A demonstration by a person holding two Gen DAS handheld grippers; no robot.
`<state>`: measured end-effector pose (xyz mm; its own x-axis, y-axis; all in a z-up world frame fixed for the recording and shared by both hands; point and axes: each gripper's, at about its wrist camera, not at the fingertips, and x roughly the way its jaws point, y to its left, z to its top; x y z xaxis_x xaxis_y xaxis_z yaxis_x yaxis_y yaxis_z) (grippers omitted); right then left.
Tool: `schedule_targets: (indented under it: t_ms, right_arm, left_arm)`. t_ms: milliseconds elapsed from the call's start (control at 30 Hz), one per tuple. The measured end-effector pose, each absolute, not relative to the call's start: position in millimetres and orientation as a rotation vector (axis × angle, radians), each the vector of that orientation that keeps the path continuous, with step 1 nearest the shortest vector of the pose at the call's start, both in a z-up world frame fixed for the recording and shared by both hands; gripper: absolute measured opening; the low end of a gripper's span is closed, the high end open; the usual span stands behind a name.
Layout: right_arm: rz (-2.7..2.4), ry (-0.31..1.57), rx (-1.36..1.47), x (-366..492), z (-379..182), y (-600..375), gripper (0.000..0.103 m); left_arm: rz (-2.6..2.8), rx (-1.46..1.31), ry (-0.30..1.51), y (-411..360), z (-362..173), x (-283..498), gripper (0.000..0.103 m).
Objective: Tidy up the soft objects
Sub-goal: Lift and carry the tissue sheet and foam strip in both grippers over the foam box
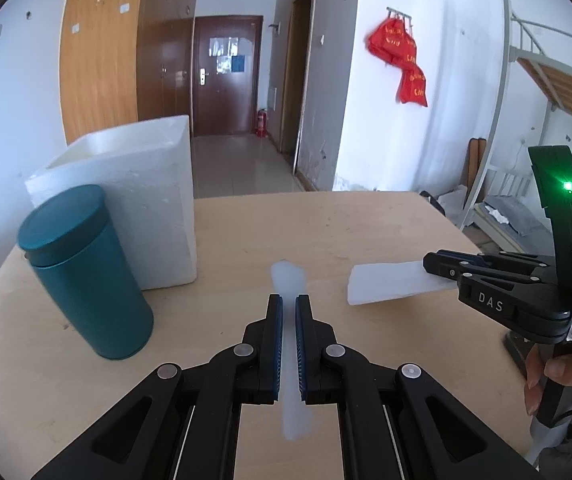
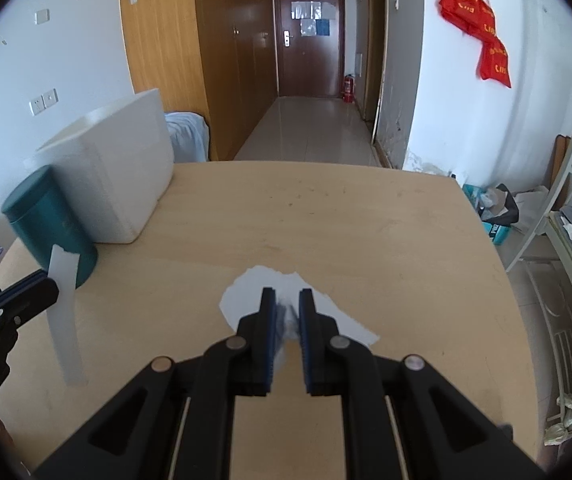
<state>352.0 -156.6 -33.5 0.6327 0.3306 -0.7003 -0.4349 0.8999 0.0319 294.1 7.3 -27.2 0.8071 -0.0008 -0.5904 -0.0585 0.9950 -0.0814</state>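
Your left gripper (image 1: pixel 289 304) stands nearest the lens, its blue-padded fingers (image 1: pixel 276 344) drawn narrow around a thin white foam strip (image 1: pixel 292 396), which runs between the pads and pokes out past the tips above the pale wooden tabletop (image 1: pixel 246 232). In the right wrist view the same strip stands upright in that gripper, raised off the wood. Your right gripper (image 2: pixel 287 300) is likewise pinched close on a flat white foam sheet with ragged edges (image 2: pixel 242 290); the left wrist view shows this sheet held edge-on and lifted at a slant, its far end near the table. Whether that end touches the wood cannot be told. Farther back on your left, a teal cylindrical tin with a lid (image 1: pixel 86 276) stands upright, just in front of an open white polystyrene box (image 1: pixel 142 184). Beyond the table's far edge a tiled corridor leads to a dark brown door (image 2: pixel 308 36), and red cloth bags (image 1: pixel 400 60) hang on the white wall to the right.
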Motion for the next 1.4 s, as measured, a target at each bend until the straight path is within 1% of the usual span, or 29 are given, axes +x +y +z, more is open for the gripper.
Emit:
schedule_targets:
  t_ms: [400, 667, 767, 833, 900, 933, 967, 1167, 1400]
  right_arm:
    - [0.437, 0.788, -0.131, 326.0, -44.5, -157.5, 0.013]
    - [0.449, 0.876, -0.201, 323.4, -79.6, -141.7, 0.013]
    - [0.441, 0.881, -0.24, 325.8, -85.3, -135.2, 0.014]
    - [0.453, 0.89, -0.258, 328.0, -88.1, -129.2, 0.026]
    - [0.449, 0.89, -0.28, 330.6, -89.6, -124.4, 0.059]
    - [0.445, 0.877, -0.294, 332.4, -90.2, -121.5, 0.065]
    - [0.444, 0.871, -0.298, 333.6, -90.8, -120.2, 0.068]
    - [0.432, 0.909, -0.303, 345.5, -103.2, -119.1, 0.068]
    - [0.434, 0.936, -0.263, 352.5, -105.2, -123.9, 0.068]
  left_arm:
    - [0.024, -0.102, 0.594, 16.9, -17.8, 267.4, 0.006]
    - [0.016, -0.112, 0.598, 19.1, -19.9, 257.7, 0.006]
    - [0.016, -0.115, 0.597, 21.5, -20.4, 255.5, 0.006]
    - [0.02, -0.118, 0.594, 23.1, -19.6, 254.1, 0.006]
    - [0.023, -0.122, 0.594, 25.9, -19.3, 253.3, 0.006]
    - [0.025, -0.124, 0.594, 26.4, -18.7, 252.8, 0.006]
    - [0.026, -0.126, 0.593, 27.9, -18.7, 252.4, 0.006]
    - [0.039, -0.136, 0.598, 35.8, -20.5, 251.5, 0.006]
    - [0.038, -0.145, 0.597, 37.0, -18.8, 248.8, 0.006]
